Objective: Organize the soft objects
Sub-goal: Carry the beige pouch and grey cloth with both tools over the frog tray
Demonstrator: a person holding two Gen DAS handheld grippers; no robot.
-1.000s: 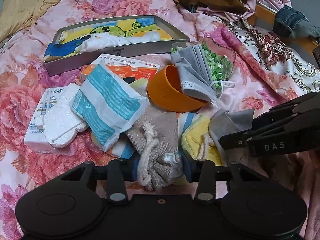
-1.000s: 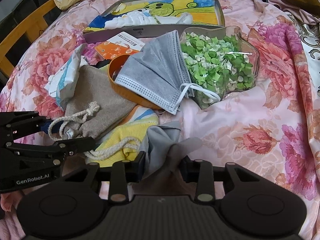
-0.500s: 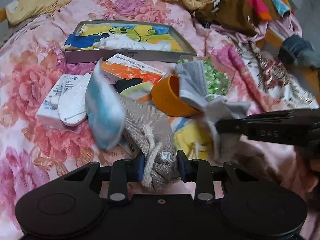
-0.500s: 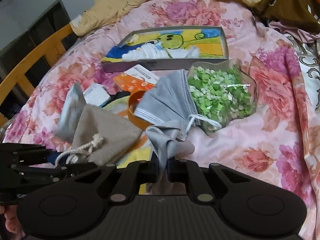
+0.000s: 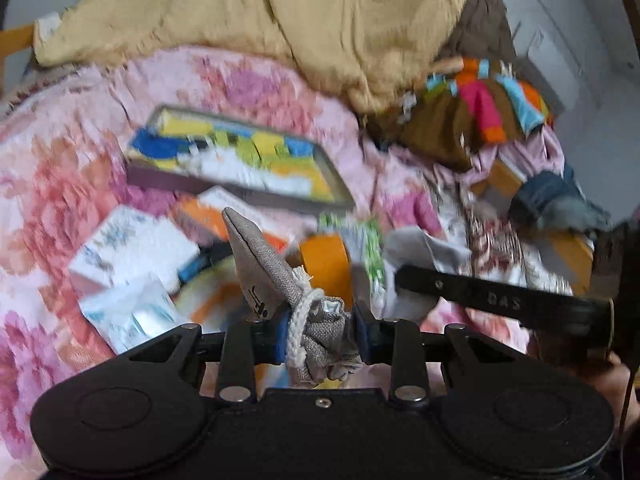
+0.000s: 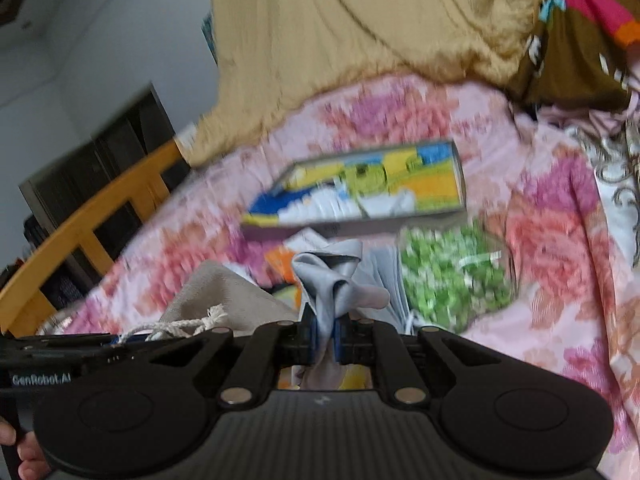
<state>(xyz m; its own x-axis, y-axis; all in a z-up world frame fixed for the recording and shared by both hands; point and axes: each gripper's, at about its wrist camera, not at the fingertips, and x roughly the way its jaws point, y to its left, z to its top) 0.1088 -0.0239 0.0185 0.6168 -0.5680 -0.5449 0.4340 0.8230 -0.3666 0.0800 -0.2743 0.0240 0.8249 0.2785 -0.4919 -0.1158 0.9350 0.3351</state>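
Left tool: clenched on the gathered neck of a beige burlap drawstring pouch. Blue pads press the neck from both sides; the white cord is wrapped round it just at the left pad. The pouch body stands up and leans left beyond the tool, one corner pointing upward, clear of the bed. Jaws have just been closing a little further, with the pouch neck between them.

Right tool: pinched tight on a grey cloth. The cloth bunches above the closed pads and a thin fold hangs below them. Jaws shut on it within the last second.

Pose: both tools point forward and somewhat downward over the bed, side by side. In the left wrist view the right tool comes in from the right edge as a dark bar with the grey cloth at its tip. In the right wrist view the left tool lies at the lower left, pouch and cord just beyond it. Fingers of a hand show at the bottom left corner.

Bed: pink floral quilt. Beyond the tools lie a shallow grey tray with a colourful cartoon cloth, a clear dish of green bits, an orange cup on its side and white packets. Both views are motion-blurred.
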